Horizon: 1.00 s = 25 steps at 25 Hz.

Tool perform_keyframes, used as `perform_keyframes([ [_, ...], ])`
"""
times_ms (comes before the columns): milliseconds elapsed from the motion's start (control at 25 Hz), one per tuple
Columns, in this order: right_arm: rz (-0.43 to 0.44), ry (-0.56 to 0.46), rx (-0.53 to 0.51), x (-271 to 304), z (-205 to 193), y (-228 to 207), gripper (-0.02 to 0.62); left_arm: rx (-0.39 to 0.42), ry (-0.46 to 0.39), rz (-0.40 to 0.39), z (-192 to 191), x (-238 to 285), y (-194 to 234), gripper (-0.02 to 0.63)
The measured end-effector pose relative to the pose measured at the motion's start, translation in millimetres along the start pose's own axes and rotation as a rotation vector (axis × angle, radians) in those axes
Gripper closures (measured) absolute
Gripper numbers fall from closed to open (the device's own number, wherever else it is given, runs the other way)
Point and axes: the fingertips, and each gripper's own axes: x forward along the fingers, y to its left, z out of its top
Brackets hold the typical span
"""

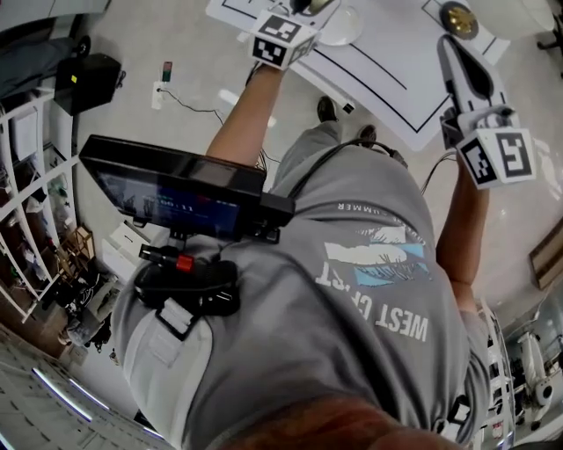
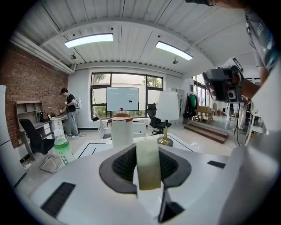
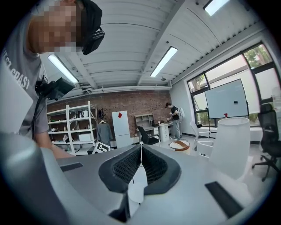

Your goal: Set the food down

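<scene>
A pale yellow-green slab of food (image 2: 148,169) stands upright between the dark ribbed pads of my left gripper (image 2: 148,147), which is shut on it. In the head view that gripper (image 1: 308,9) is held up over the near edge of the white table (image 1: 387,79), beside a white dish (image 1: 345,26). My right gripper (image 3: 141,149) is shut with its pads meeting in a thin line and nothing between them. It hangs over the table's right part (image 1: 452,44).
On the table stand a green bottle (image 2: 63,149), a white container with a brown lid (image 2: 121,129), a lamp with a gold base (image 2: 165,140) and a brown-rimmed plate (image 3: 178,144). A person (image 2: 70,110) stands at a desk far back. Shelves (image 3: 79,127) line the brick wall.
</scene>
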Motion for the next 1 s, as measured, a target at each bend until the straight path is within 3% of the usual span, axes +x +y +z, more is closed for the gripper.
perform_keyframes([
  [640,-0.067,0.058,0.049,1,-26,-22,0.586,0.149,0.295,-0.071,-108,79,11,0.506],
  [1000,-0.081,0.074,0.066,-1,-33,-27,0.586,0.316,0.419,-0.062,-145,103,9,0.506],
])
